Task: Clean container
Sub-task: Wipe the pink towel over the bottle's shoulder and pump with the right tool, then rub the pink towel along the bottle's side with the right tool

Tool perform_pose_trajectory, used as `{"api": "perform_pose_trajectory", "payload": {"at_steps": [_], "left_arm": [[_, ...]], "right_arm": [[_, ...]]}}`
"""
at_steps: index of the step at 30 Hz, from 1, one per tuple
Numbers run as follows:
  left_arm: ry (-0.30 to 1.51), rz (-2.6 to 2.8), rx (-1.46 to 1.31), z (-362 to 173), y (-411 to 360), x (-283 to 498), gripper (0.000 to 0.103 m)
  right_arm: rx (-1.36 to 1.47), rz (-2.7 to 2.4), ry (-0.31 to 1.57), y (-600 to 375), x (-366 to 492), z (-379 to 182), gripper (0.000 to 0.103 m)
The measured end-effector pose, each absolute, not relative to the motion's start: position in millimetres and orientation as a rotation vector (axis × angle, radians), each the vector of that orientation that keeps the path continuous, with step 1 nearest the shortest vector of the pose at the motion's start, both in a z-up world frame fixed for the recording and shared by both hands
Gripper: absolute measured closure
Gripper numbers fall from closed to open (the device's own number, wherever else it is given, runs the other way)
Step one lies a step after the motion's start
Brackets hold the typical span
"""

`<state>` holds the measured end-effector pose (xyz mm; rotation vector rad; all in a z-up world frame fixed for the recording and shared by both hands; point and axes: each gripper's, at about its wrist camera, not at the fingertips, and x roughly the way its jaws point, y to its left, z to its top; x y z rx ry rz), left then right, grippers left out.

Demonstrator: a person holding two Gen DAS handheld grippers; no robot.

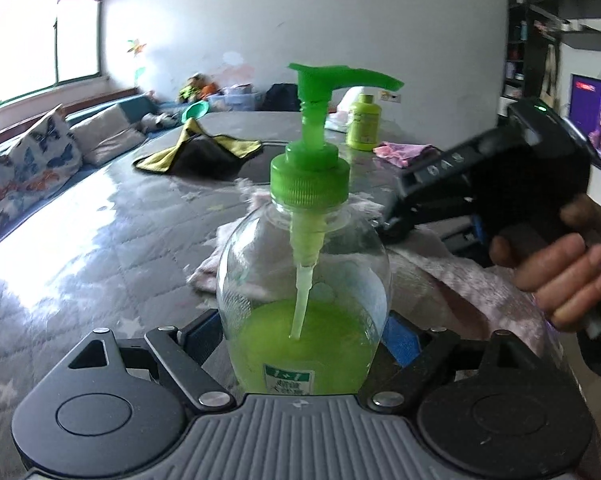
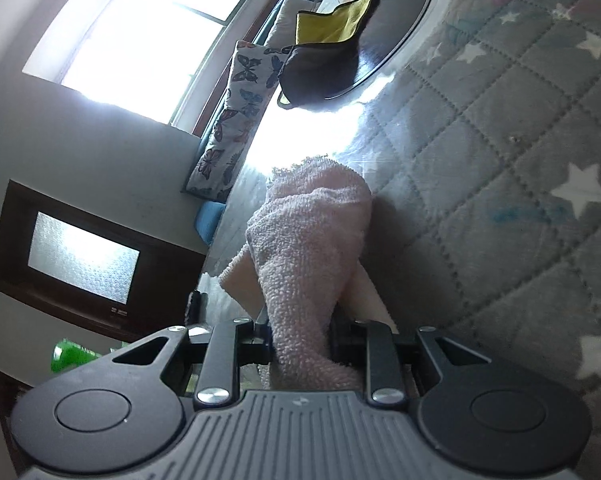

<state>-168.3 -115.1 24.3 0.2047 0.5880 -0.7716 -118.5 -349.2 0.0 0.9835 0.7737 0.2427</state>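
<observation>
Clear plastic pump bottle [image 1: 304, 280] stands on the quilted surface [image 1: 100, 248] between my left claw's [image 1: 300, 344] pads, about a third full of green soap. Whether they press, I can't tell — slack pads mean a tip-over. Right claw [image 2: 300, 344] clamps the pink towel [image 2: 312, 240]; a hard wipe could shove the bottle or depress the pump.
</observation>
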Motion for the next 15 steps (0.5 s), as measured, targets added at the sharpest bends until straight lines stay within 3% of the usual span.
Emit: {"api": "perform_pose_trajectory", "payload": {"at_steps": [15], "left_arm": [[0.592, -0.662, 0.183, 29, -95, -183, 0.021]], "right_arm": [[0.958, 0.258, 0.763, -338, -131, 14, 0.079]]}}
